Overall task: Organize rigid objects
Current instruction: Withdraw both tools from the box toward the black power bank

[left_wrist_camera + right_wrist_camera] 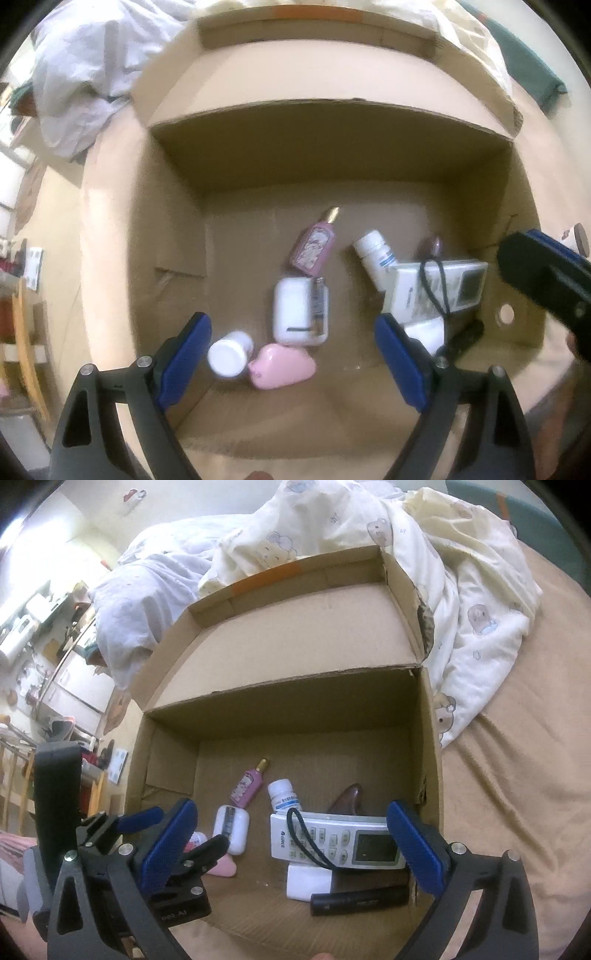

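On remote (334, 840): "GREE" logo

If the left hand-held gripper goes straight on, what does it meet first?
Probably the white case lying on the cardboard box floor, between the open left hand-held gripper fingers; depth is unclear.

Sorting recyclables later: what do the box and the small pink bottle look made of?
The box: corrugated cardboard, matte brown, with creased flaps and raw edges. The pink bottle: probably glass or hard plastic, glossy, with a shiny gold cap that looks metallic.
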